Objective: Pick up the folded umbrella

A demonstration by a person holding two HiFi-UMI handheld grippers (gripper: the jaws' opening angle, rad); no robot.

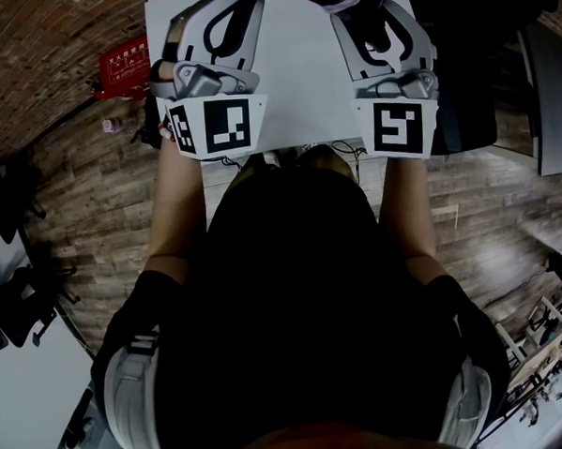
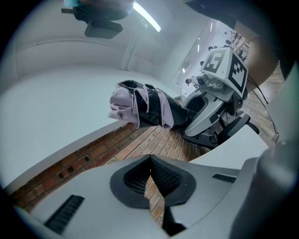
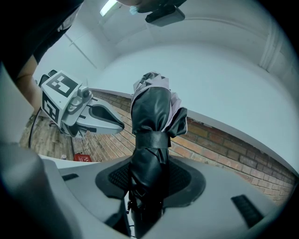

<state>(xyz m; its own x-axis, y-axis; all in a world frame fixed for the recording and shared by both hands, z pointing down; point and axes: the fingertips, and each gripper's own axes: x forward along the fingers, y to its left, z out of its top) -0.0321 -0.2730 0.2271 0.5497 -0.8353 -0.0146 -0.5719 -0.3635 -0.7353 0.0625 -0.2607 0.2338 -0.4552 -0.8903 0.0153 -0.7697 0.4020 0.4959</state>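
Right gripper (image 3: 148,177): clamped on folded umbrella (image 3: 150,116), gripping it by one end.
Location: airborne, seemingly above table (image 1: 301,77), past its near edge.
Left gripper (image 2: 150,161): closed, empty.
Risk: end grip means leverage, so it may sag or slip out.

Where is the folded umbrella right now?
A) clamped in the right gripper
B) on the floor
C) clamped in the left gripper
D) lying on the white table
A: the folded umbrella sits clamped between the pads of the right gripper; the left gripper is empty.
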